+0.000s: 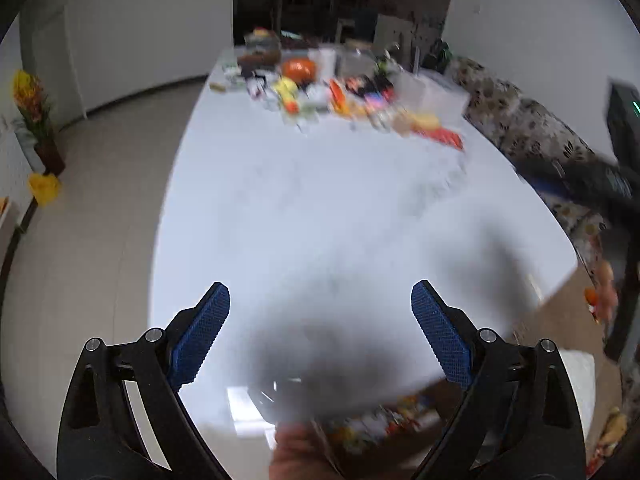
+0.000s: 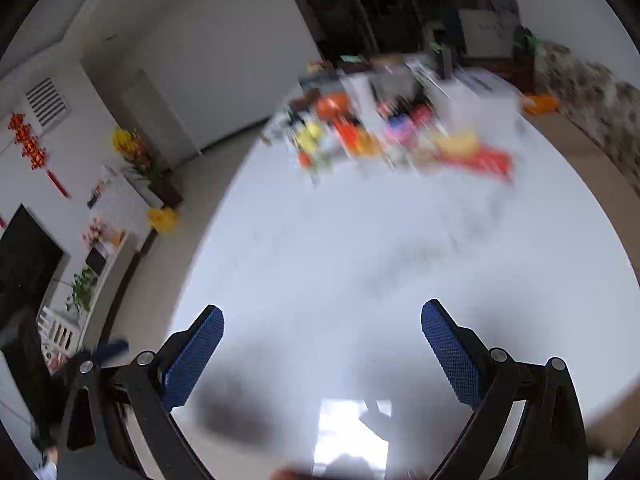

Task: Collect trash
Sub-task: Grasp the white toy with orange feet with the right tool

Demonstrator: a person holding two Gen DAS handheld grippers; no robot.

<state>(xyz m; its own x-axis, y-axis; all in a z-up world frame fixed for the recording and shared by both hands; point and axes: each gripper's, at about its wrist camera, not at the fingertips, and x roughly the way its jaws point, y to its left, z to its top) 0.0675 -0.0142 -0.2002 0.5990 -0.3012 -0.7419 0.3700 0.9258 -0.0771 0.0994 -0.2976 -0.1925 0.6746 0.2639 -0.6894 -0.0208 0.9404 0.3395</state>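
White table (image 1: 320,208) | clutter pile (image 1: 340,96) far end, blurry | L gripper (image 1: 320,308) + R gripper (image 2: 322,320) released, nothing held

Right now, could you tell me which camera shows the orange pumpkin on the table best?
The left wrist view: the pumpkin is fairly sharp there, among the clutter at the table's far end. In the right wrist view it is only a motion-blurred orange smear.

I am finding no text, label, brand or number that I can read in either wrist view. The heap of packets (image 1: 348,96) at the far end of the white table (image 1: 280,208) is showing only smeared colours, and any printing there is blurring away.
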